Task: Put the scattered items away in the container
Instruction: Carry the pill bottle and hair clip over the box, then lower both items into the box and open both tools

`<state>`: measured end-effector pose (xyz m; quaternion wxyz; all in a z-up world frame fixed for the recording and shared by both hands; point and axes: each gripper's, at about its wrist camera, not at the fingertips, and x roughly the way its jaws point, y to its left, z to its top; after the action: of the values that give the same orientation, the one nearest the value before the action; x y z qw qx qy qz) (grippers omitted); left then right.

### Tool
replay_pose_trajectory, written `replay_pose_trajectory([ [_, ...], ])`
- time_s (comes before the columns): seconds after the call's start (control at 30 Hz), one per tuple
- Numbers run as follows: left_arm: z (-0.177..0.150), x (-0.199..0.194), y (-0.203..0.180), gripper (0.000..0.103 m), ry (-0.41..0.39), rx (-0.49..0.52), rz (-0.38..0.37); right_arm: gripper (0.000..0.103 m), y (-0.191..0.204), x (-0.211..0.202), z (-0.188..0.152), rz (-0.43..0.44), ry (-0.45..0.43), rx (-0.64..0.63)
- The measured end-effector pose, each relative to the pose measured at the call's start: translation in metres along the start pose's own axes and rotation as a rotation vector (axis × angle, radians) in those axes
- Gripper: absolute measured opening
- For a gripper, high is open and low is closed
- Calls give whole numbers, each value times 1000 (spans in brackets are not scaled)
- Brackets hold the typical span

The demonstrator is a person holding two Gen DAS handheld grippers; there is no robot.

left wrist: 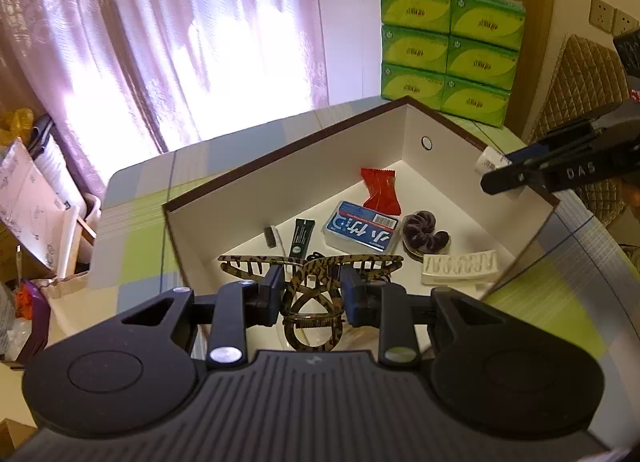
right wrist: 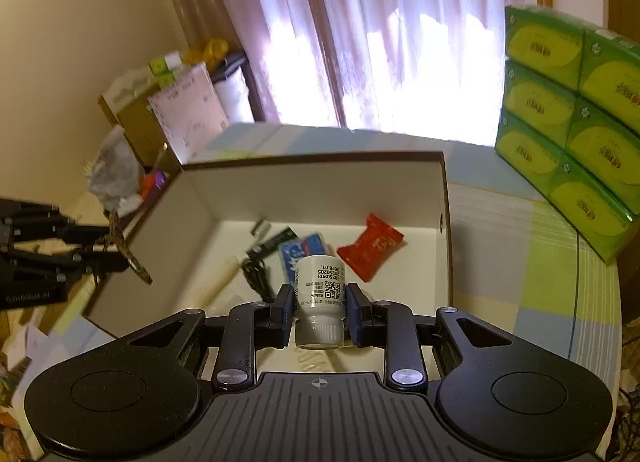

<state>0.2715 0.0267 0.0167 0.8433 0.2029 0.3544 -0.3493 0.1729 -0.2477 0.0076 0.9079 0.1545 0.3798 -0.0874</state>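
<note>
Domestic room. Evidence: sheer curtains (left wrist: 168, 41) at the window, checked tablecloth (left wrist: 144, 246), stacked tissue packs (left wrist: 450, 51), quilted chair (left wrist: 580, 77).

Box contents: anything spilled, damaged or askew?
Nothing stands out. Items lie loose but intact in the box. The left gripper holds the hair claw, the right gripper the white bottle.

Behind my table (left wrist: 152, 197) hangs a pink curtain (left wrist: 168, 41); green tissue packs (left wrist: 450, 51) stack at its far corner, sockets (left wrist: 612, 17) beyond.
</note>
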Motion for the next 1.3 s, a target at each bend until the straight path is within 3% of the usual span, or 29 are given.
replay_pose_trajectory([
  [0.33, 11, 67, 21, 25, 121, 92, 6, 30, -20, 44, -1, -55, 103, -57],
  [0.77, 16, 137, 32, 25, 235, 190, 53, 30, -27, 69, 9, -79, 96, -127],
  [1.3, 12, 149, 42, 26, 230, 179, 93, 30, -26, 71, 13, -91, 85, -163],
])
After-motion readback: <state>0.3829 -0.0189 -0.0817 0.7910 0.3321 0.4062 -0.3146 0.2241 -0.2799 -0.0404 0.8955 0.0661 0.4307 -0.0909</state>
